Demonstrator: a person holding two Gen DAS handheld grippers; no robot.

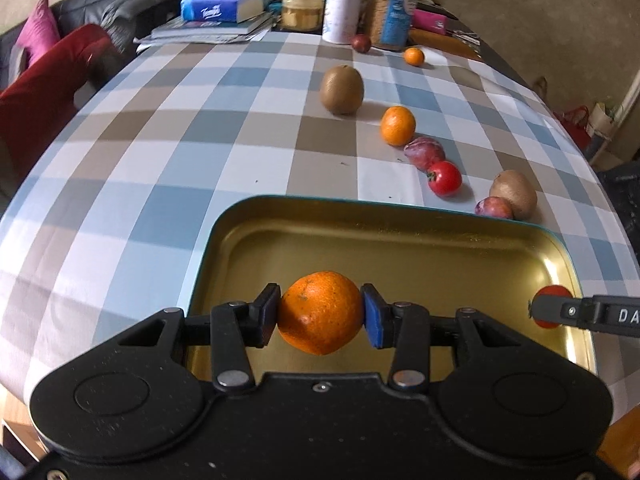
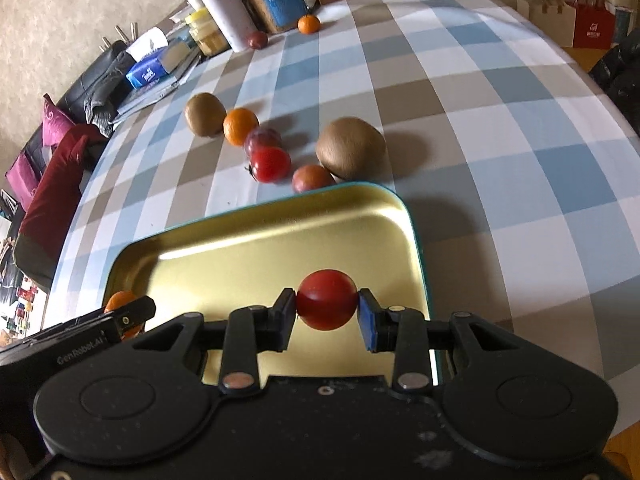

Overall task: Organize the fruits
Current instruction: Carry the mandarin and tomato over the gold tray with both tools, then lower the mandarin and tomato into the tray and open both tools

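From my left wrist view, my left hand-held gripper (image 1: pixel 322 314) is clamped on a mandarin (image 1: pixel 320 312), its blue pads pressing the left and right sides. The fruit is round with dimpled peel, so it has no clear long axis. It hangs above the near part of a tin tray (image 1: pixel 400 216), a rounded rectangle with a shiny gold inside and a teal rim, its long side running left to right. At the right edge, my right hand-held gripper (image 1: pixel 548 312) reaches in, holding a red tomato (image 1: pixel 550 292); I can read "DA" on it. Beyond the tray, on the checked cloth of the counter (image 1: pixel 160 160), fruit trails away to the far side: a fuzzy kiwi (image 1: pixel 514 194) touching a plum (image 1: pixel 493 208), a glossy tomato (image 1: pixel 445 178), another plum (image 1: pixel 424 154), an orange mandarin (image 1: pixel 397 125) and an upright kiwi (image 1: pixel 342 89). A blue "Tempo" tissue pack (image 1: pixel 218 7) lies far left.

From my right wrist view, the right hand-held gripper (image 2: pixel 327 316) is clamped on the smooth, round tomato (image 2: pixel 327 299) above the tray's (image 2: pixel 416 240) near right part. At lower left the left hand-held gripper (image 2: pixel 128 312) shows, marked "GenRobot.AI", with the mandarin (image 2: pixel 120 300) peeking behind it.
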